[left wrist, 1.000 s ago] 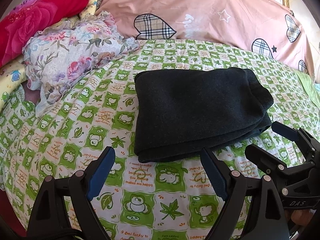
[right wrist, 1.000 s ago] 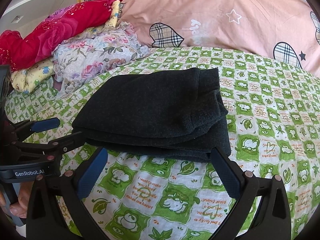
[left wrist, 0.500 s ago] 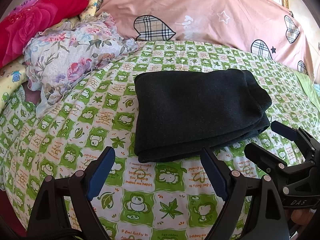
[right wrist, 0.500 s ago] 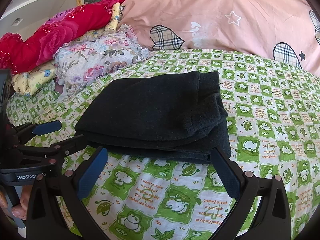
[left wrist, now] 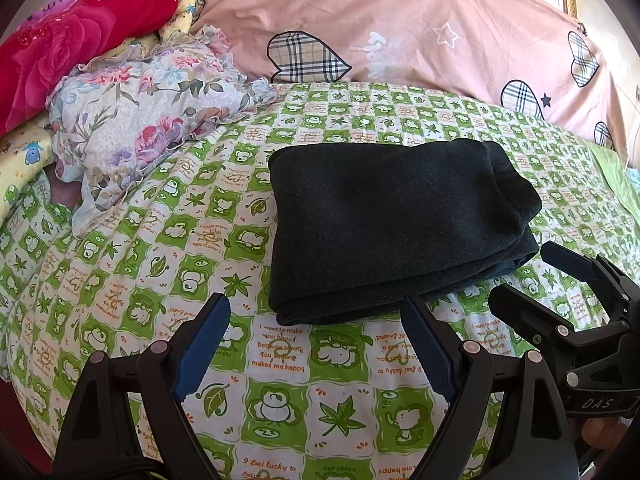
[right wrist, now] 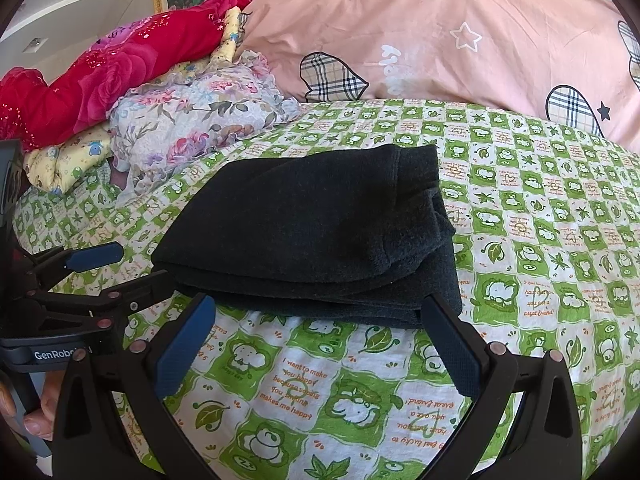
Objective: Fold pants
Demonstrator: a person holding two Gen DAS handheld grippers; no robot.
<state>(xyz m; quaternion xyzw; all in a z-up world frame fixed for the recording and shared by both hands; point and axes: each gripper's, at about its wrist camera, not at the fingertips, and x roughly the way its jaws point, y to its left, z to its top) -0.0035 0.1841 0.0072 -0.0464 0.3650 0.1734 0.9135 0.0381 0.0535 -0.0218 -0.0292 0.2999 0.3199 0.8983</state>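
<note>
Both pairs of jaws stand wide apart and hold nothing: the left gripper (left wrist: 316,344) and the right gripper (right wrist: 320,332) hover side by side just short of the near edge of the pants (left wrist: 384,224), which lie as a compact dark stack on the green-checked bedsheet (left wrist: 280,404), roughly mid-bed. The cloth looks like thick, soft fleece or knit, light enough to lift with one pinch yet limp, so I judge the layers would slide apart if only the top one were caught. The safest hold seems to be the stacked near edge, or the rounded fold on the right side, pinching all layers together. Writing is readable on the tools: "GenRobo…" on the left gripper's body in the right wrist view and "DAS" on the right gripper's in the left wrist view. The sheet carries a printed line, "I want to make you happy", and beyond it lies a pink quilt (right wrist: 460,32) with plaid hearts.
</note>
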